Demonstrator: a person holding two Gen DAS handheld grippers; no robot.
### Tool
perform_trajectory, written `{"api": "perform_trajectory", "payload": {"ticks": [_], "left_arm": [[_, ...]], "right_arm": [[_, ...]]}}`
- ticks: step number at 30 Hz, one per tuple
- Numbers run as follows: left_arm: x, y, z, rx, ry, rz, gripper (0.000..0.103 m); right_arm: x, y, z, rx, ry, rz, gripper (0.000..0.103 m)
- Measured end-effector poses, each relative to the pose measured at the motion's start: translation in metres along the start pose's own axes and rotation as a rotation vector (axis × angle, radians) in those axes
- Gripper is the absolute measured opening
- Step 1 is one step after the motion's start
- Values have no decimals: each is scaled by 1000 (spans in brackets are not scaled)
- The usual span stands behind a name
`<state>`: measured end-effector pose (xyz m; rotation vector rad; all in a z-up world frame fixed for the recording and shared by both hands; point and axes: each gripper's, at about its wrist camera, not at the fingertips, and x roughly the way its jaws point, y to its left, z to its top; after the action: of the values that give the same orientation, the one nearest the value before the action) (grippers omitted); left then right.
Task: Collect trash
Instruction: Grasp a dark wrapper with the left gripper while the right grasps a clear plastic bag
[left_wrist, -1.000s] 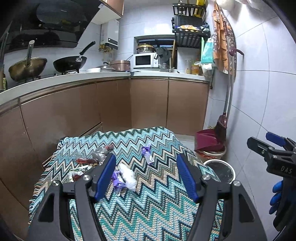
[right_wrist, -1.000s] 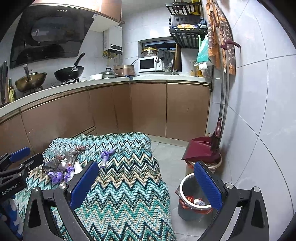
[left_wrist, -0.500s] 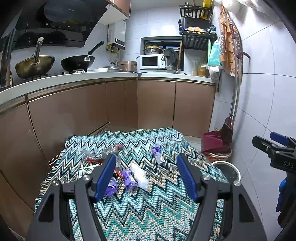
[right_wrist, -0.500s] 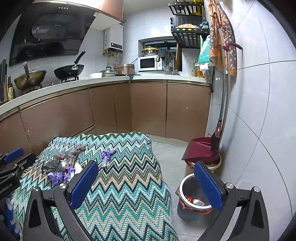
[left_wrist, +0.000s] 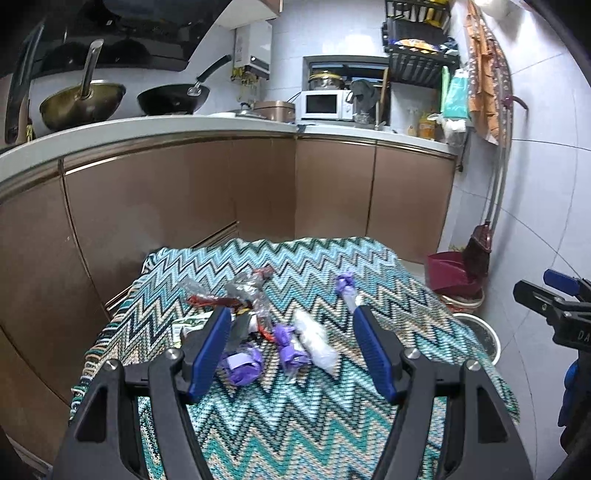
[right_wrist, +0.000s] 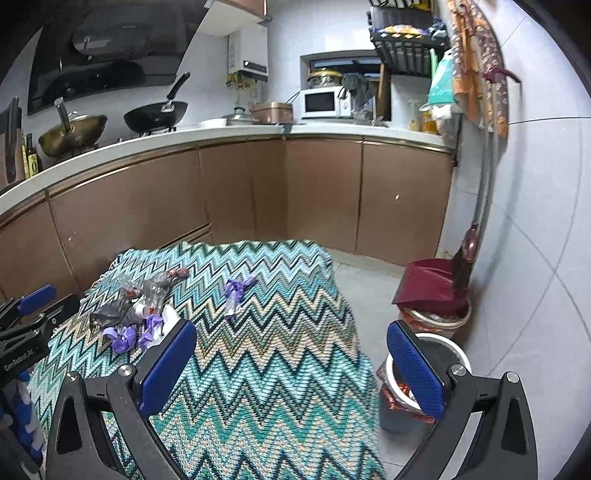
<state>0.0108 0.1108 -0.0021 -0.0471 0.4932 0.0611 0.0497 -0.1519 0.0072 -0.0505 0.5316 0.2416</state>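
A zigzag cloth (left_wrist: 280, 424) covers the table in a tiled kitchen. Wrappers (left_wrist: 258, 332) lie near its left edge; bin (right_wrist: 439, 354) stands on bare floor right. Left gripper (left_wrist: 291, 354) and right gripper (right_wrist: 291, 365): jaws apart, empty.

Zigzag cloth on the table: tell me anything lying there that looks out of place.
Loose wrappers lie in a pile near the left edge of the cloth, and one purple wrapper lies apart toward the middle. That is litter, while the bin stands on the floor to the right.
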Motion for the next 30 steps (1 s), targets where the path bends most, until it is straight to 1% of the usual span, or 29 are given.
{"api": "perform_trajectory", "payload": {"ticks": [3, 7, 10, 12, 14, 16, 17, 19, 22, 24, 25, 26, 28, 30], "left_arm": [[10, 21, -9, -31, 15, 16, 67], [18, 60, -27, -93, 42, 17, 67], [24, 81, -36, -107, 61, 26, 67], [30, 94, -41, -120, 84, 18, 67], [38, 103, -43, -140, 101, 1, 67], [47, 105, -42, -138, 107, -9, 67], [53, 104, -41, -131, 110, -22, 67], [61, 103, -38, -123, 111, -56, 67], [78, 95, -28, -80, 111, -113, 66], [88, 91, -23, -49, 114, -142, 58], [94, 89, -21, -37, 127, -162, 47], [100, 88, -19, -32, 143, -175, 38], [115, 86, -19, -21, 191, -178, 30], [128, 87, -22, -14, 231, -164, 27]], "right_arm": [[14, 4, -1, -10, 26, 24, 103], [38, 2, -5, -8, 66, 56, 103], [60, 1, -10, 3, 106, 88, 103], [74, 3, -13, 10, 127, 118, 102], [90, 9, -14, 6, 154, 150, 99], [104, 15, -16, 0, 180, 185, 88], [113, 19, -17, -1, 197, 212, 85], [123, 25, -19, -1, 216, 244, 77], [137, 35, -18, -10, 237, 288, 70], [145, 42, -16, -23, 243, 307, 69], [148, 45, -15, -28, 246, 319, 68], [151, 49, -14, -34, 249, 333, 68], [159, 57, -11, -45, 259, 364, 67], [166, 67, -8, -60, 273, 398, 67]]}}
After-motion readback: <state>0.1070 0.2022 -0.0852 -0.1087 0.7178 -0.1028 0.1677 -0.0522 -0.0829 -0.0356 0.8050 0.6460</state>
